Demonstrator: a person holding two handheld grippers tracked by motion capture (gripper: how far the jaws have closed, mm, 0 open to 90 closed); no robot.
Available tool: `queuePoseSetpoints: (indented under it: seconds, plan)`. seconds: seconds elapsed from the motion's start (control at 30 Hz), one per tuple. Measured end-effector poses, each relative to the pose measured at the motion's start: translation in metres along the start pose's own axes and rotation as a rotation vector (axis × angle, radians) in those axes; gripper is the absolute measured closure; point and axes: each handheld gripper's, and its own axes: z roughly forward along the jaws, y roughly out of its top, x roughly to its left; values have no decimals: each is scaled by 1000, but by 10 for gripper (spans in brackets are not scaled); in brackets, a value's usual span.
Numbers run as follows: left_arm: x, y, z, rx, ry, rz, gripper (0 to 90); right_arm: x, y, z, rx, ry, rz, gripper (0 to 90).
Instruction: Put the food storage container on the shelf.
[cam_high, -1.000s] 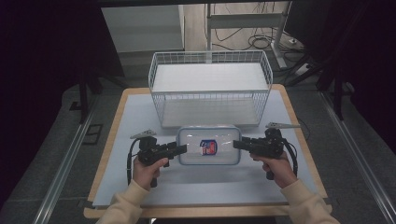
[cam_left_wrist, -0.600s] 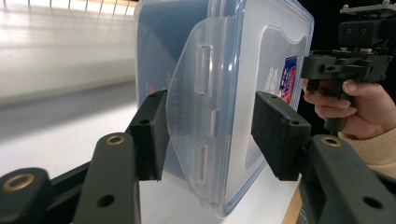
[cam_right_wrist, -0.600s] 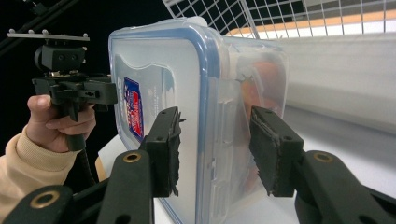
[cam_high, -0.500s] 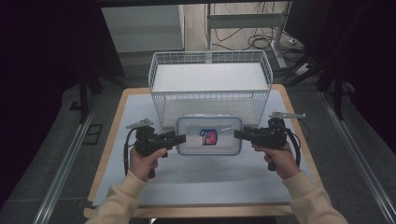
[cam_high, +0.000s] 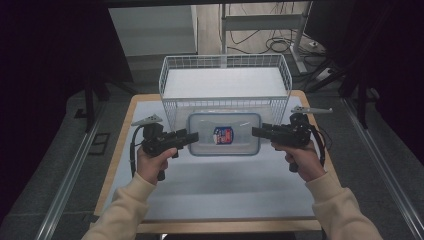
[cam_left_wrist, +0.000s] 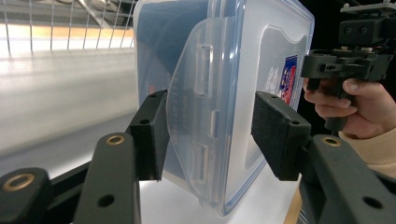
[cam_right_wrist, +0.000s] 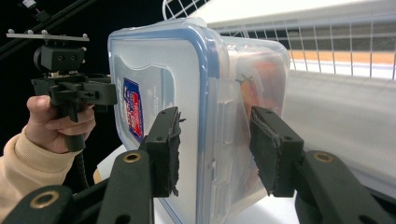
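Container (cam_high: 224, 134) now farther from the near desk edge than a second ago, up against the near wall of the wire basket (cam_high: 225, 82); shifted away from the person in steps across the earlier high views. Appears lifted clear of the desk (cam_high: 210, 190), though the high view alone cannot settle that. Lid with blue rim and red-blue label facing up.

Left gripper (cam_high: 192, 137) at the container's left end; in the left gripper view (cam_left_wrist: 210, 135) jaws straddling the lid's side latch, one pad on the box underside, the other pad showing a slight gap to the lid. Grip likely, full contact uncertain.

Right gripper (cam_high: 256, 132) at the right end; right gripper view (cam_right_wrist: 215, 144) shows jaws astride the box edge, parted about its thickness, seemingly clamped.

Judgement: carry toward the basket under way; next, raise over the wire rim and lower inside, both ends kept level.
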Motion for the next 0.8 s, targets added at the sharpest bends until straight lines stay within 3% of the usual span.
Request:
queuePoseSetpoints:
  seconds: [0.47,0.8]
  plan:
    - [-8,41,-5,-29,-5,50,476,10,43,-7,-28,-10,-50,543]
    - [-3,69,0,-36,-18,52,476,8,73,-7,-34,-25,-62,542]
